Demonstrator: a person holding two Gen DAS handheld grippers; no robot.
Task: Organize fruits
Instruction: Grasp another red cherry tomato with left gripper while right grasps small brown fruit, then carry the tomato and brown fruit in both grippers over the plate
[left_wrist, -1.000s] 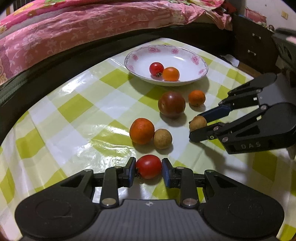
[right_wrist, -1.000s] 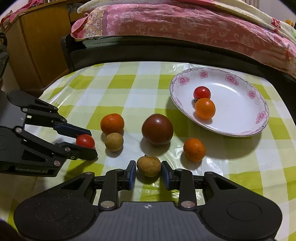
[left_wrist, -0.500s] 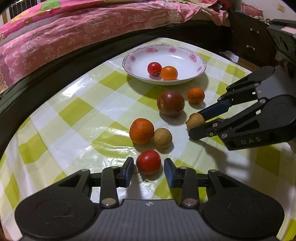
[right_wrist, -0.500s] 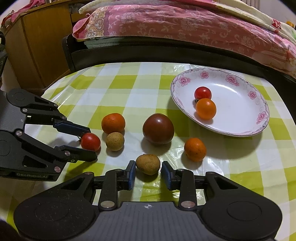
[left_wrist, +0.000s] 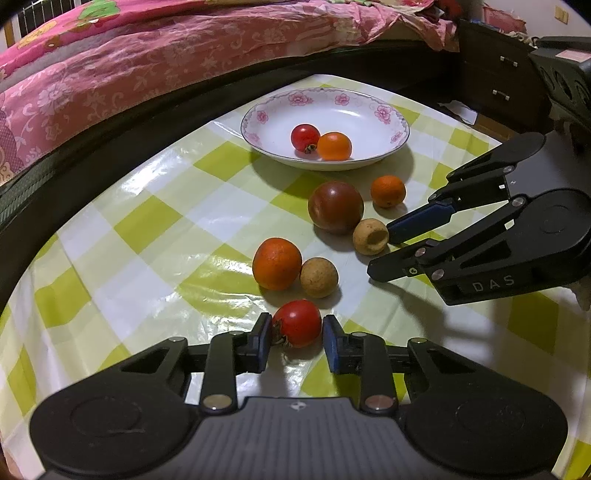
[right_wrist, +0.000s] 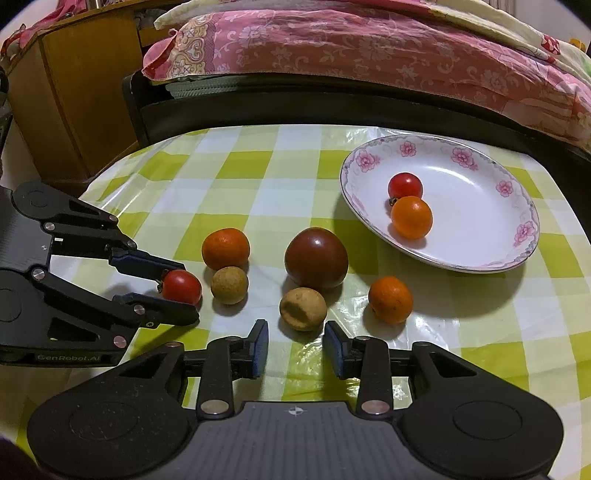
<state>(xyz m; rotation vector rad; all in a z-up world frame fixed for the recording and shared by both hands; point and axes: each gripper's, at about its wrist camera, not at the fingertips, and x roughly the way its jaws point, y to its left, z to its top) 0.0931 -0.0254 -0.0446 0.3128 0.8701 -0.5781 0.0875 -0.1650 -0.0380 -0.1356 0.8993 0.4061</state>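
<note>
The left gripper (left_wrist: 295, 338) has its jaws parted around a red tomato (left_wrist: 297, 322) on the table (left_wrist: 155, 236), not clamping it. The right gripper (right_wrist: 295, 341) sits open just short of a dented brown fruit (right_wrist: 303, 308). The plate (right_wrist: 480, 254) near the table's far edge holds a small tomato (right_wrist: 405, 185) and an orange fruit (right_wrist: 411, 217)

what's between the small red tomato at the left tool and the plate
The red tomato sits between the left tool's open fingers. On the straight line to the plate lie the orange fruit, tan fruit and dark tomato; lifting clears them.
</note>
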